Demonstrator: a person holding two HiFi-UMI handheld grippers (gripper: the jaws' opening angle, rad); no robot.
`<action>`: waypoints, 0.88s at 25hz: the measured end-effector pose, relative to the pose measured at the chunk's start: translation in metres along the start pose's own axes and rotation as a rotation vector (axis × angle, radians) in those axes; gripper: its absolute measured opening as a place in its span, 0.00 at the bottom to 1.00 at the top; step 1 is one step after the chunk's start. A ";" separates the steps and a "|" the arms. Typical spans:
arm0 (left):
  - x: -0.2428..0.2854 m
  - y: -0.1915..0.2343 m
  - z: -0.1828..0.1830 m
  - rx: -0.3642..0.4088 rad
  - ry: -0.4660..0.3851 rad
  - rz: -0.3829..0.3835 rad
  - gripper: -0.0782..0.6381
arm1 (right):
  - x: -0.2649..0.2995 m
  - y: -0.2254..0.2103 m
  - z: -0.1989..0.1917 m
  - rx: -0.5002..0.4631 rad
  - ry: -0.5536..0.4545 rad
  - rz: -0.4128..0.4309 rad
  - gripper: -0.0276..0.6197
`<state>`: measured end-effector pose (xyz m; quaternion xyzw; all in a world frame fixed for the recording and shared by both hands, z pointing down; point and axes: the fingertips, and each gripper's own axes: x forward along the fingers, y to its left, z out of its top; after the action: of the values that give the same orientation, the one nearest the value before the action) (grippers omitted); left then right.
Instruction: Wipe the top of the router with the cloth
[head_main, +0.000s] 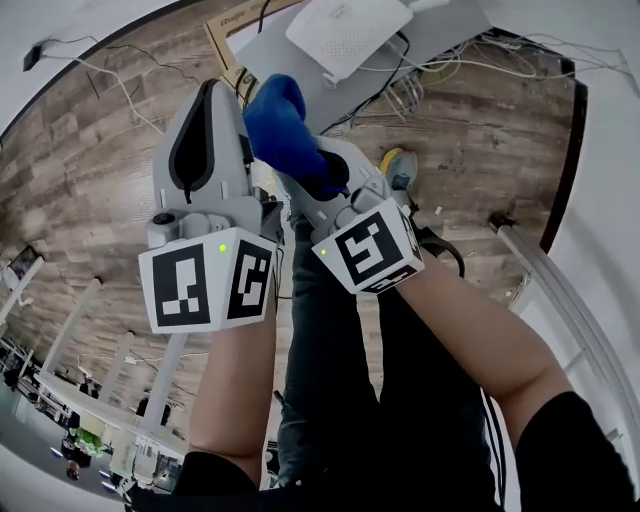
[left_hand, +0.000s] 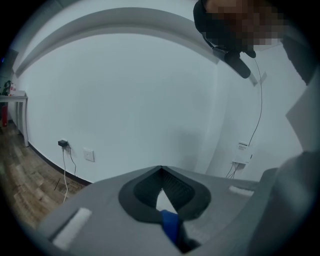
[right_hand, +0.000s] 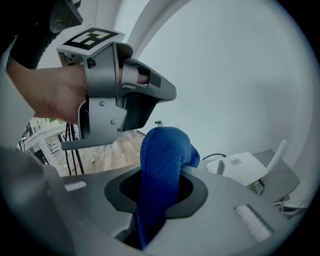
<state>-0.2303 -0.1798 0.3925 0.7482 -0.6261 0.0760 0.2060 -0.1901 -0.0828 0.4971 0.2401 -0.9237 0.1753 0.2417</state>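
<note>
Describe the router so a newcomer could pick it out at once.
Find the grey desk at the head view's top edge. The router lies on it: a flat white slab with cables beside it, unlike the brown carton at its left.

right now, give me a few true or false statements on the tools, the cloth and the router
1. The right tool is clamped on the blue cloth. True.
2. The cloth is pressed on the router top. False: it is held up in the air, apart from the router.
3. The router is white. True.
4. The left tool has its jaws spread wide. False: its jaw tips meet.
</note>
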 end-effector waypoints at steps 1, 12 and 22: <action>0.000 0.003 -0.007 -0.003 0.011 0.000 0.11 | 0.003 0.000 -0.007 0.005 0.010 -0.003 0.20; 0.012 0.008 -0.081 -0.044 0.080 -0.019 0.11 | 0.028 -0.072 -0.093 0.054 0.119 -0.146 0.21; 0.019 -0.019 -0.049 -0.019 0.050 -0.039 0.11 | -0.013 -0.082 -0.047 0.020 0.056 -0.162 0.21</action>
<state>-0.2007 -0.1743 0.4392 0.7562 -0.6068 0.0847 0.2299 -0.1199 -0.1246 0.5463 0.3116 -0.8923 0.1708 0.2784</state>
